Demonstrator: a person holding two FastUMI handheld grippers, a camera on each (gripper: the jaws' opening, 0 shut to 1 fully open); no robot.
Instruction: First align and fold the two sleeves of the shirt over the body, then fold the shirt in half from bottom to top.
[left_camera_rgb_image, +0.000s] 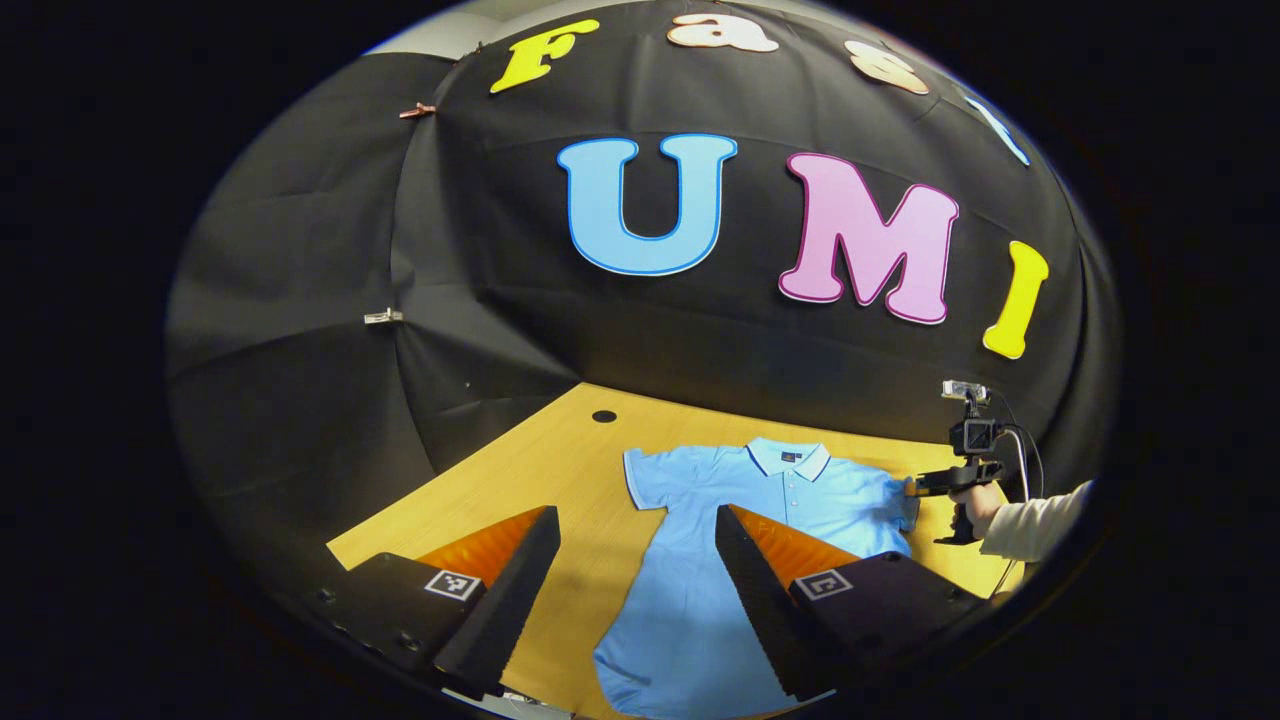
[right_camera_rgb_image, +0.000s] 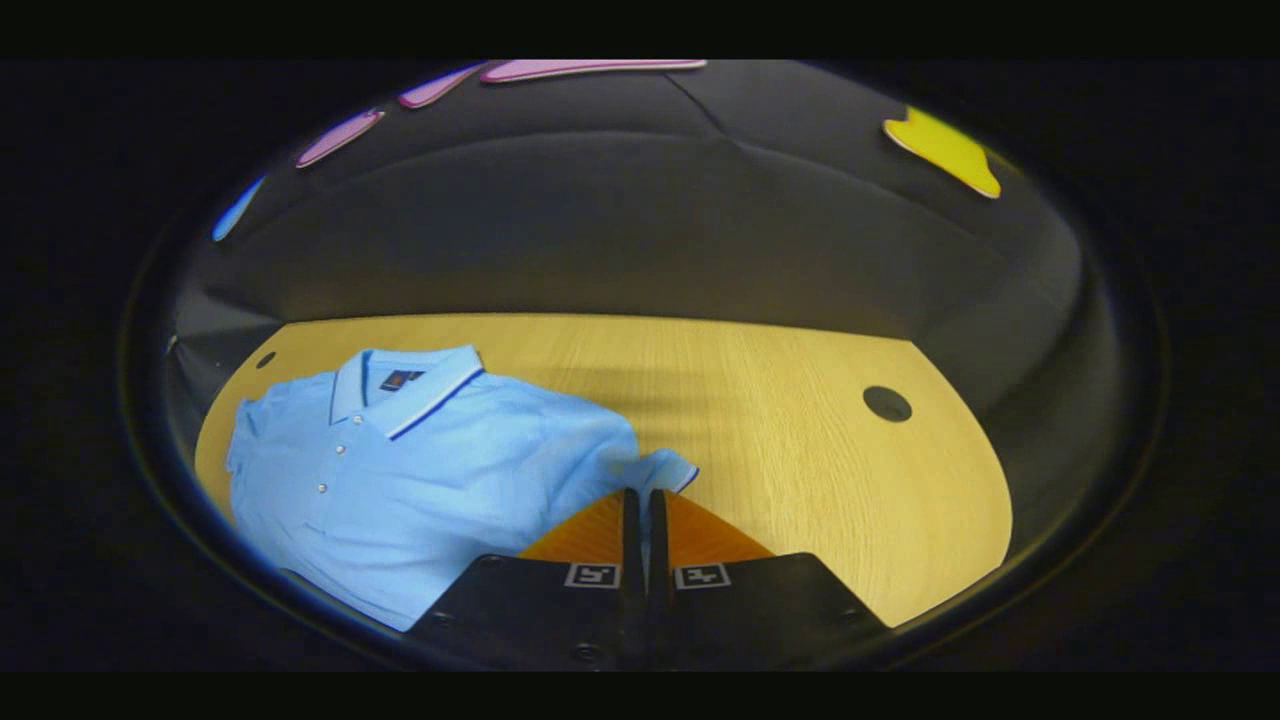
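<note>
A light blue polo shirt (left_camera_rgb_image: 665, 600) lies flat, face up, on the wooden table (left_camera_rgb_image: 560, 450), collar toward the far wall. In the left gripper view my left gripper (left_camera_rgb_image: 636, 515) hovers open above the shirt's lower body, jaws wide apart with nothing between them, and the shirt's left sleeve (left_camera_rgb_image: 648, 478) lies spread out. At the shirt's right sleeve (left_camera_rgb_image: 893, 500) my right gripper (left_camera_rgb_image: 915, 487) is held by a hand. In the right gripper view that right gripper (right_camera_rgb_image: 645, 495) is shut on the cuff of the sleeve (right_camera_rgb_image: 668, 468), which bunches slightly beside the shirt (right_camera_rgb_image: 420, 470) body.
The table (right_camera_rgb_image: 800, 430) has a round cable hole (right_camera_rgb_image: 887, 403) to the right of the shirt and another cable hole (left_camera_rgb_image: 604, 416) at the far left corner. Black cloth walls close the table's far sides. A person's pale sleeve (left_camera_rgb_image: 1040, 525) reaches in from the right.
</note>
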